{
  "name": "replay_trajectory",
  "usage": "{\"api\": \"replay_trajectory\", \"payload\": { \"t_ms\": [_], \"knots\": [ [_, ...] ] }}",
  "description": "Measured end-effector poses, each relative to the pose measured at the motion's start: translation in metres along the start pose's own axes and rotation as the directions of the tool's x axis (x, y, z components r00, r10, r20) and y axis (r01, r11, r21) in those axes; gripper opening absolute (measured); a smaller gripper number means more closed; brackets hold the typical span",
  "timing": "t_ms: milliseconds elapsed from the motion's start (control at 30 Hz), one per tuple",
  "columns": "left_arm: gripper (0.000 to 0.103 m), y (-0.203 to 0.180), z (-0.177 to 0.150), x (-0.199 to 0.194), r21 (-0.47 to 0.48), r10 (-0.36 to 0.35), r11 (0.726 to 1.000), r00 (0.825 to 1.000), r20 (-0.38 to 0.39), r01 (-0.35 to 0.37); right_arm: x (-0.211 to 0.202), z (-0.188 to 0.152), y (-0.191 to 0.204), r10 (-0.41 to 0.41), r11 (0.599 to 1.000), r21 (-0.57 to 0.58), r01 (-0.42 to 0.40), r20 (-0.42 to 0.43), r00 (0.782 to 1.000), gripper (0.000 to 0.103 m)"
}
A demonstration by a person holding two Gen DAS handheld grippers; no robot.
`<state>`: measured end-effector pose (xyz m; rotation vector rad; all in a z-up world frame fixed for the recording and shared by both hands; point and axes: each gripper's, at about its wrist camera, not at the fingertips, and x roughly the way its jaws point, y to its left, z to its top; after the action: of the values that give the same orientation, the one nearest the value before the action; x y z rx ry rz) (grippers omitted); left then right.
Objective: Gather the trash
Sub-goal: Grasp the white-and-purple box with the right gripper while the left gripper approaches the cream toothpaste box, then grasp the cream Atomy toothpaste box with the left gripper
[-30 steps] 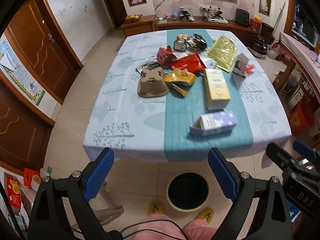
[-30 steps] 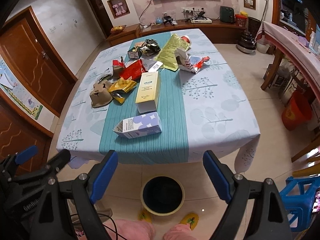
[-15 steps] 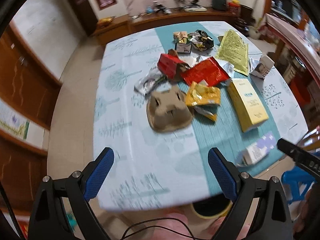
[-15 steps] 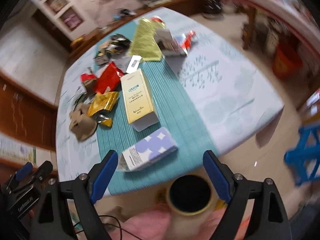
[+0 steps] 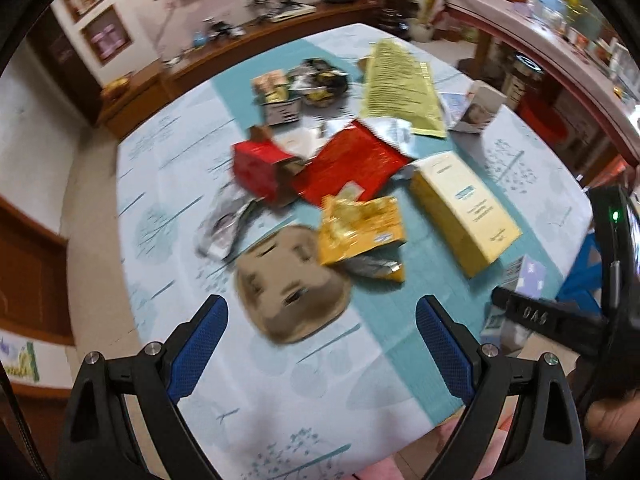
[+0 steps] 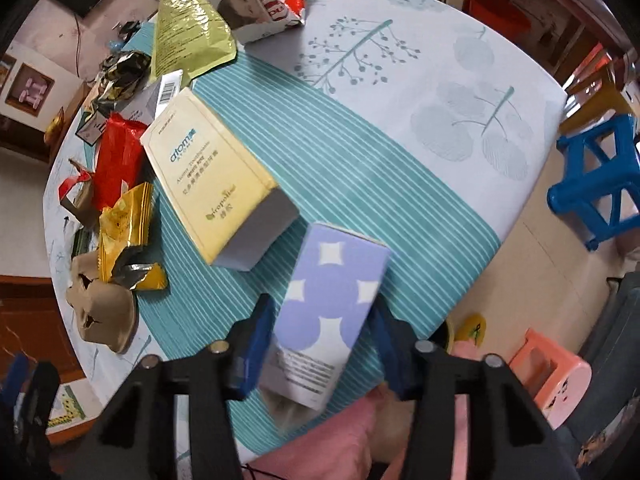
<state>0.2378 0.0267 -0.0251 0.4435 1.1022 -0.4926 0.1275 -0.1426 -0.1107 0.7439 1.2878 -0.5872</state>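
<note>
Trash lies on a table with a pale cloth and a teal runner. My right gripper is shut on a purple and white box at the table's near edge. My left gripper is open and empty, just short of a crumpled brown paper tray. Beyond that lie a yellow foil wrapper, a red box, a red foil bag and a long yellow box. The long yellow box lies just beyond the purple box.
A green-yellow pouch and a torn white carton lie at the far end. A blue stool and a pink stool stand on the floor to the right. A sideboard runs behind the table.
Both grippers moved in over the table. The right gripper closed on the purple and white box. The left gripper came closer to the brown paper tray. The floor bin is out of sight.
</note>
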Motion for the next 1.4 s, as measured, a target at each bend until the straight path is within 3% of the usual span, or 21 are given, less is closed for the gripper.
{"api": "replay_trajectory", "payload": {
  "t_ms": [67, 267, 400, 667, 1033, 1067, 1133, 1167, 1400],
  "knots": [
    [0.094, -0.008, 0.009, 0.003, 0.012, -0.039, 0.999, 0.999, -0.008, 0.039, -0.002, 0.002, -0.009, 0.032, 0.999, 0.037, -0.032, 0.002, 0.999, 0.035],
    [0.094, -0.04, 0.04, 0.023, -0.003, -0.169, 0.986, 0.983, -0.078, 0.169, -0.017, 0.014, -0.043, 0.055, 0.992, 0.106, -0.06, 0.054, 0.997, 0.035],
    [0.094, -0.06, 0.057, 0.039, -0.047, -0.223, 0.975, 0.966, -0.127, 0.219, -0.032, 0.03, -0.057, 0.047, 0.993, 0.101, -0.058, 0.115, 0.992, 0.035],
    [0.094, -0.093, 0.083, 0.078, -0.138, -0.191, 0.977, 0.961, -0.201, 0.166, -0.054, 0.054, -0.06, 0.051, 0.997, 0.048, -0.061, 0.183, 0.982, 0.035],
    [0.094, -0.115, 0.082, 0.12, -0.195, -0.155, 0.976, 0.942, -0.298, 0.099, -0.054, 0.055, -0.053, 0.065, 0.995, -0.081, -0.053, 0.15, 0.987, 0.035],
    [0.092, -0.116, 0.081, 0.123, -0.199, -0.155, 0.975, 0.94, -0.304, 0.097, -0.053, 0.054, -0.052, 0.065, 0.995, -0.09, -0.052, 0.147, 0.987, 0.035],
    [0.064, -0.117, 0.077, 0.127, -0.216, -0.175, 0.97, 0.934, -0.31, 0.11, -0.053, 0.052, -0.049, 0.069, 0.992, -0.115, -0.053, 0.141, 0.988, 0.035],
    [0.057, -0.117, 0.075, 0.129, -0.226, -0.194, 0.966, 0.928, -0.319, 0.124, -0.053, 0.05, -0.048, 0.071, 0.991, -0.122, -0.054, 0.139, 0.988, 0.035],
    [0.052, -0.125, 0.063, 0.108, -0.178, -0.181, 0.974, 0.951, -0.251, 0.138, -0.058, 0.034, -0.05, 0.086, 0.986, -0.156, -0.066, 0.125, 0.988, 0.035]
  ]
}}
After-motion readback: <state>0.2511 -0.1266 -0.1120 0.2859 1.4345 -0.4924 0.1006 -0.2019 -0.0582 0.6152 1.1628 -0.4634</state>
